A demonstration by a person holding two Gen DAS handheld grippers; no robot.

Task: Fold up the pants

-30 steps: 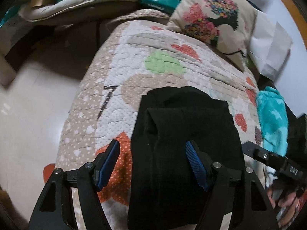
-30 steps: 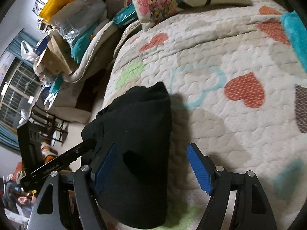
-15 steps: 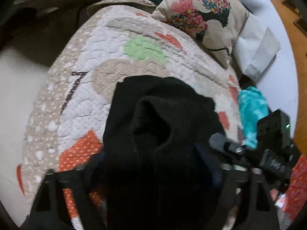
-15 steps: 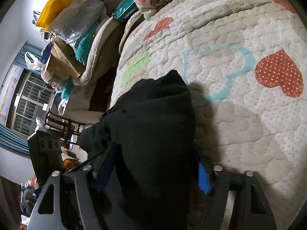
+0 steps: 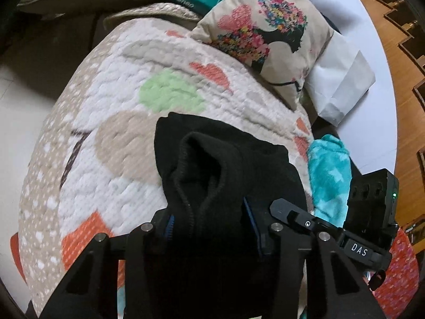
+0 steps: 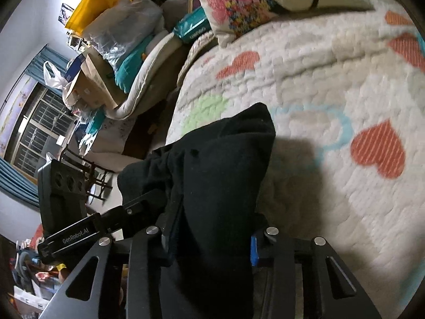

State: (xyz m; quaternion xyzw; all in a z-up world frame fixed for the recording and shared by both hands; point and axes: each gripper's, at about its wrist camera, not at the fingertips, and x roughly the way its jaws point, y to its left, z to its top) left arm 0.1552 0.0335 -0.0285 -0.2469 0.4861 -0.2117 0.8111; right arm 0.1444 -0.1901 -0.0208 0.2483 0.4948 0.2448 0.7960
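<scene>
Quilted heart-print bedspread point(image 5: 111, 122) is lain on by black pants point(image 5: 228, 175), already bunched narrow; left gripper point(image 5: 209, 223) and right gripper point(image 6: 209, 236) are closing, fabric pinched between both; both layers should be caught evenly, then lifted together.

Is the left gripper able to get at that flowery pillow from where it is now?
Probably not yet: the left gripper is closing with the black pants bunched between its fingers, and the pillow lies farther up the bed.
</scene>
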